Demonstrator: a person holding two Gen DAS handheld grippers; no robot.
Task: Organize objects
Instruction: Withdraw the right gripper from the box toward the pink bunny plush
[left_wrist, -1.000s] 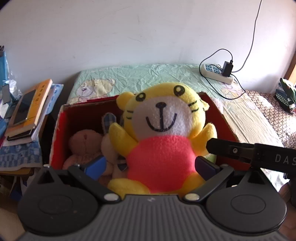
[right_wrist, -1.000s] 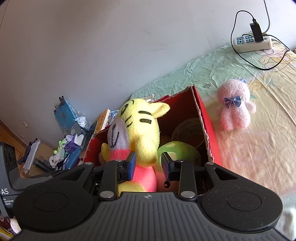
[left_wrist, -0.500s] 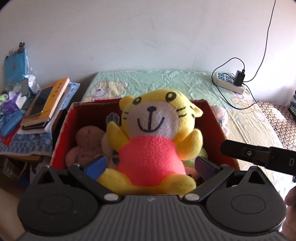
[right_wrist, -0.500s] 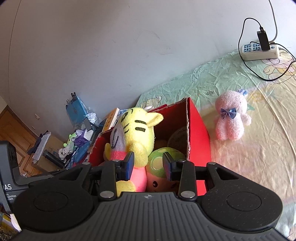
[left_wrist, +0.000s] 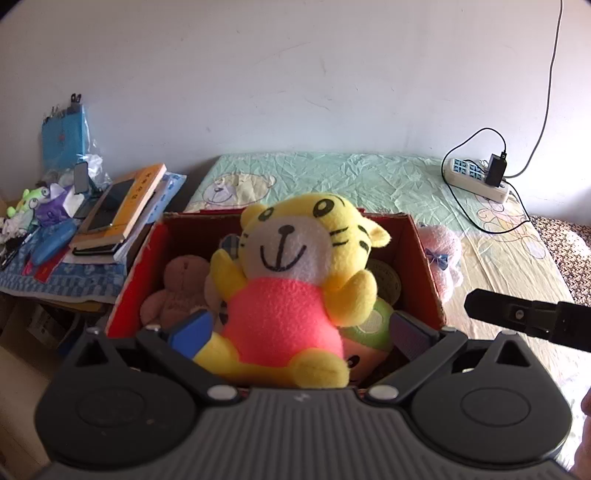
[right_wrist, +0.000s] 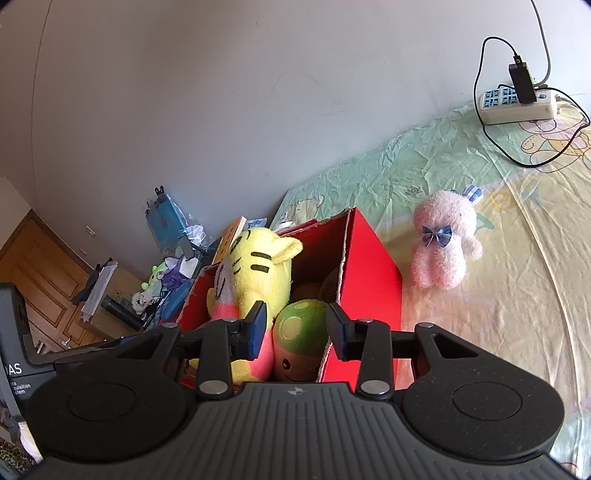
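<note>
A yellow tiger plush in a pink shirt sits upright in a red cardboard box on the bed, on top of a brown bear plush and a green mushroom plush. My left gripper is open, its pads either side of the tiger's lower body without squeezing it. My right gripper is open and empty above the box's near right corner; it also shows in the left wrist view. A pink plush with a blue bow stands on the bed right of the box.
A white power strip with a charger and cables lies on the bed by the wall. A side table left of the box holds books, a phone and small clutter. A wooden door is at far left.
Both grippers have drawn back and up from the box, so the box and plushes look smaller. The tiger plush stays in the box, leaning slightly left.
</note>
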